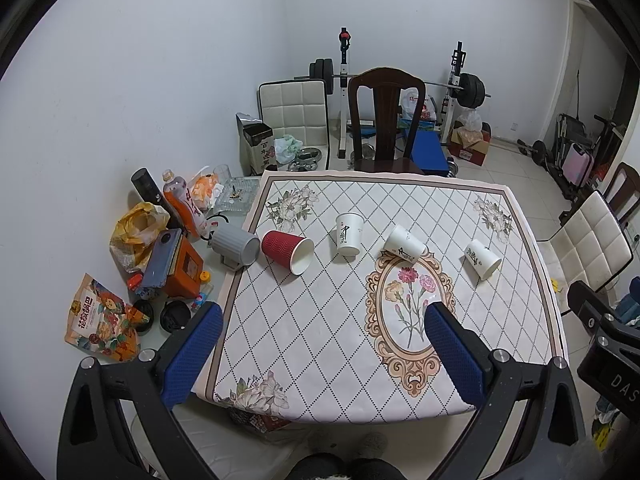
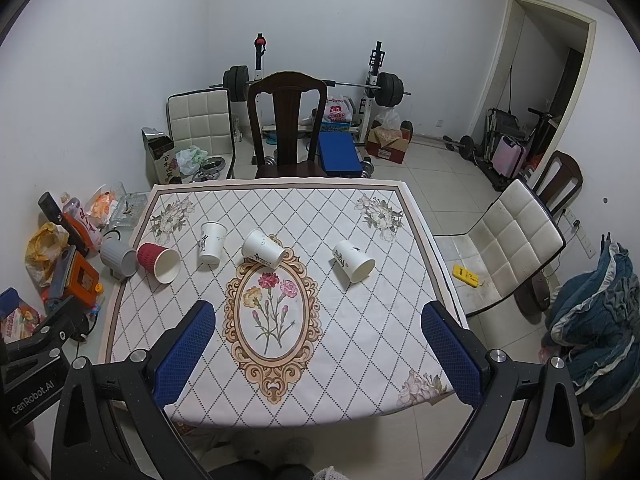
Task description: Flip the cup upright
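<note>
Several cups sit on the patterned table mat (image 1: 320,320). A grey ribbed cup (image 1: 235,245) and a red paper cup (image 1: 287,251) lie on their sides at the left. One white paper cup (image 1: 349,234) stands upright. Two more white cups lie on their sides, one at the middle (image 1: 404,245) and one at the right (image 1: 482,259). The same cups show in the right wrist view: grey (image 2: 118,258), red (image 2: 158,263), upright white (image 2: 212,242), middle (image 2: 263,249), right (image 2: 353,261). My left gripper (image 1: 322,318) and right gripper (image 2: 318,316) are open and empty, above the table's near edge.
Snack bags, bottles, a box and a phone (image 1: 164,264) clutter the table's left side by the wall. A dark wooden chair (image 1: 385,120) stands at the far edge. A white padded chair (image 2: 516,240) stands at the right. Weight bench and barbell are behind.
</note>
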The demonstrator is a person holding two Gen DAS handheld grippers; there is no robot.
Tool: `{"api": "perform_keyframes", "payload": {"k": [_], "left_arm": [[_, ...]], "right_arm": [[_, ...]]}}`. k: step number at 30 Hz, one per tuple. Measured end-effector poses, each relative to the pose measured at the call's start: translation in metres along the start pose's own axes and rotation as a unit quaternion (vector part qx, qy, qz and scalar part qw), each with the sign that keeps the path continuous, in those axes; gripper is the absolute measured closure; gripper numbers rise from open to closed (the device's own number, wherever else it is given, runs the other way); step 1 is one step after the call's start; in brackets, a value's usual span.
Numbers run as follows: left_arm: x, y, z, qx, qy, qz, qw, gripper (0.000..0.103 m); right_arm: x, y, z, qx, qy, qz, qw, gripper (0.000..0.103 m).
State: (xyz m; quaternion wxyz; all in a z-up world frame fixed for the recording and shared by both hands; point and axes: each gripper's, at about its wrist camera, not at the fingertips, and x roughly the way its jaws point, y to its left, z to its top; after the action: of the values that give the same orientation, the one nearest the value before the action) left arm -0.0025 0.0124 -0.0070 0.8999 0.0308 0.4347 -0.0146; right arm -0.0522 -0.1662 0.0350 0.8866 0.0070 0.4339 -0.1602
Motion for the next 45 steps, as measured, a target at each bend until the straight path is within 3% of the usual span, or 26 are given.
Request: {"api": "perform_keyframes", "payload": {"k": [33, 38, 45], "left_arm": [[0.003, -0.005, 0.009, 0.007, 0.004, -0.015, 0.9998, 0.0], [0.025, -0.002, 0.009, 0.017, 0.015, -0.026, 0.9994, 0.0], [0.1, -0.012, -0.011, 0.059, 0.063, -0.033, 0.9957, 0.0]], "right_arm": [[0.002, 0.004, 0.003, 0.008, 0.008, -0.002, 1.0, 0.0], [0.014, 0.006, -0.001, 0.032, 0.027, -0.004, 0.999, 0.0], [0.069, -0.007, -0.026, 0.079, 0.076, -0.047, 0.993, 0.0]]}}
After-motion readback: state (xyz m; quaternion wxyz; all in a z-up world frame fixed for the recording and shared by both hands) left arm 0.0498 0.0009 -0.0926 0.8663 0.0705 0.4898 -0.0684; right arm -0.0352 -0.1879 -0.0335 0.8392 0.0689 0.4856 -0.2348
